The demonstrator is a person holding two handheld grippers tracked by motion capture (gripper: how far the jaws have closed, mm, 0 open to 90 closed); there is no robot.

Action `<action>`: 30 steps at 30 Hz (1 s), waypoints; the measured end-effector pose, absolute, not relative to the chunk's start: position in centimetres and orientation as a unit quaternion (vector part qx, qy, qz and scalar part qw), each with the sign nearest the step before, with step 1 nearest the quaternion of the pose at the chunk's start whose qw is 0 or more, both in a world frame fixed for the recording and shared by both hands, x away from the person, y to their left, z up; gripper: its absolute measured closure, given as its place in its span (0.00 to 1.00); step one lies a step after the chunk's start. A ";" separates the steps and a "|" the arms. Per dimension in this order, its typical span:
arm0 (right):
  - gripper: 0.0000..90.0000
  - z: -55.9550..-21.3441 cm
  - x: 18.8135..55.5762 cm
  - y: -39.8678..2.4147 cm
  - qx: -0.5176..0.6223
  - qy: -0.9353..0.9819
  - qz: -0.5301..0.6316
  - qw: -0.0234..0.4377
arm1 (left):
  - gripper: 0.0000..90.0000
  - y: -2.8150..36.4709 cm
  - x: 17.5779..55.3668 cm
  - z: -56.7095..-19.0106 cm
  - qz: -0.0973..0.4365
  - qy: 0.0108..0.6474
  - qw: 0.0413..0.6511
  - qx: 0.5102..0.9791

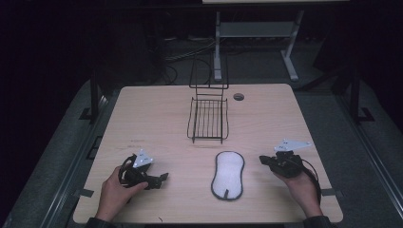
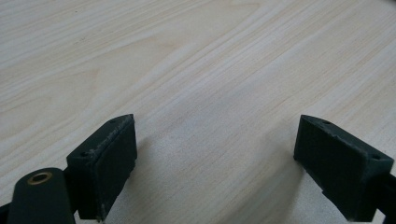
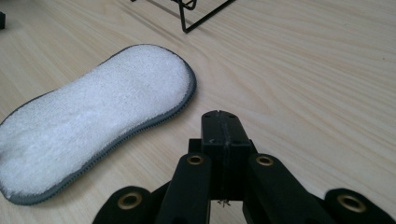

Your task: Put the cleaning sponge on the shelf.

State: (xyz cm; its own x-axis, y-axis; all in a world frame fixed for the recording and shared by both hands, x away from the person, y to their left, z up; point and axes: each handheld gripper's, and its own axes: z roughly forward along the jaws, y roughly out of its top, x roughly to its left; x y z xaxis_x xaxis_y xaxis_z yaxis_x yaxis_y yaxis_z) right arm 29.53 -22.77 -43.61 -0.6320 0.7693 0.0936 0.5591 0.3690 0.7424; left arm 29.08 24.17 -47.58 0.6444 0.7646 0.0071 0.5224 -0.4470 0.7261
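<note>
The left gripper [image 1: 163,178] is resting on the wooden table [image 1: 152,109], jaws spread wide and gripping nothing. The white scrubbing pad [image 1: 227,174] is lying flat at centre, just below the black wire rack [image 1: 207,119]. The right gripper [image 1: 263,159] is hovering beside the pad, jaws clenched together, empty.

Black jaws, brass rivets, grey plates

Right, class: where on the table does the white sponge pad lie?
In the high view the white sponge pad lies flat on the near middle of the table, just in front of the wire rack.
</note>
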 end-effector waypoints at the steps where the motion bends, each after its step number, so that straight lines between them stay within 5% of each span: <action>1: 1.00 -43.6 29.7 -22.6 0.407 0.817 0.386 0.135 | 0.14 24.2 29.1 -47.6 0.170 0.386 0.357 0.834; 30: 1.00 -44.8 32.6 -17.8 0.377 0.838 0.374 0.122 | 0.14 24.2 29.1 -47.6 0.170 0.386 0.357 0.833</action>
State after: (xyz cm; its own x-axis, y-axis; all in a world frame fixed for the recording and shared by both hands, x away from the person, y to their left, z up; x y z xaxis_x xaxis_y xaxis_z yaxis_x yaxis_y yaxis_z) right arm 32.57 -17.83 -44.80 -0.6857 0.7238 0.0771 0.5409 0.4358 0.7194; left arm 29.07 24.17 -47.58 0.6444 0.7647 0.0071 0.5224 -0.4470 0.7262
